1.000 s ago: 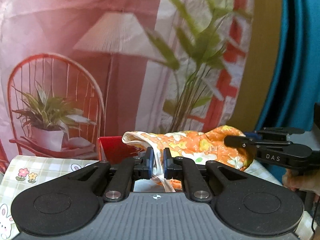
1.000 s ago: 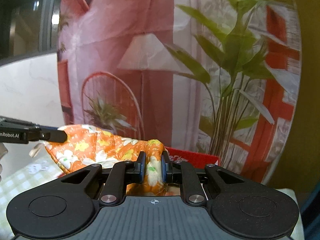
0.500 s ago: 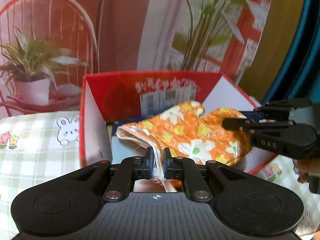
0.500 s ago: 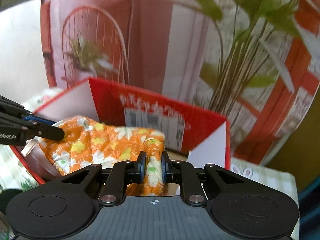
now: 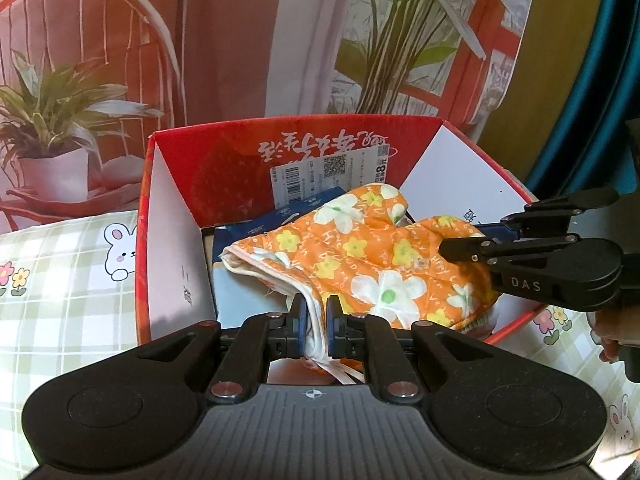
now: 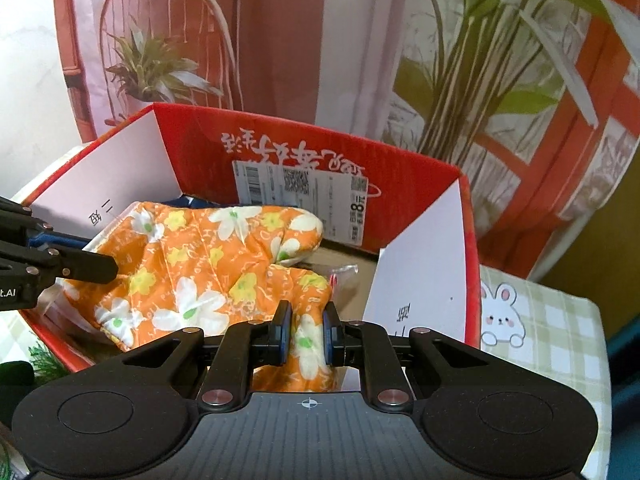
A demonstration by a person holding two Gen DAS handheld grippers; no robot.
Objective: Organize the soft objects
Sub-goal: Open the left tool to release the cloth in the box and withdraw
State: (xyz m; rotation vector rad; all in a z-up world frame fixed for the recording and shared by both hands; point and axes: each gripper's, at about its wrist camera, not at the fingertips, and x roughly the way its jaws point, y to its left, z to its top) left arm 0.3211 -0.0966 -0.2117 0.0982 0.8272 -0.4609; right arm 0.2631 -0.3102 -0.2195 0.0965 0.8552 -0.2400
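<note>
An orange oven mitt with white and yellow flowers (image 5: 360, 260) hangs inside the open red cardboard box (image 5: 224, 160). My left gripper (image 5: 316, 320) is shut on its white-trimmed cuff edge. My right gripper (image 6: 306, 330) is shut on the mitt's other end (image 6: 200, 272), and it shows at the right of the left wrist view (image 5: 520, 256). The mitt is stretched between both grippers, low over the box's contents. The box also shows in the right wrist view (image 6: 400, 168).
Blue packets (image 5: 248, 232) lie in the box under the mitt. The box stands on a green checked cloth with bunnies (image 5: 60, 280). A printed backdrop of a chair and plants (image 5: 200, 40) hangs close behind. Green foliage (image 6: 44, 364) lies at the box's left corner.
Both grippers have lowered and tipped down with the mitt, from above the box rim to inside the box. Both stay shut on it.
</note>
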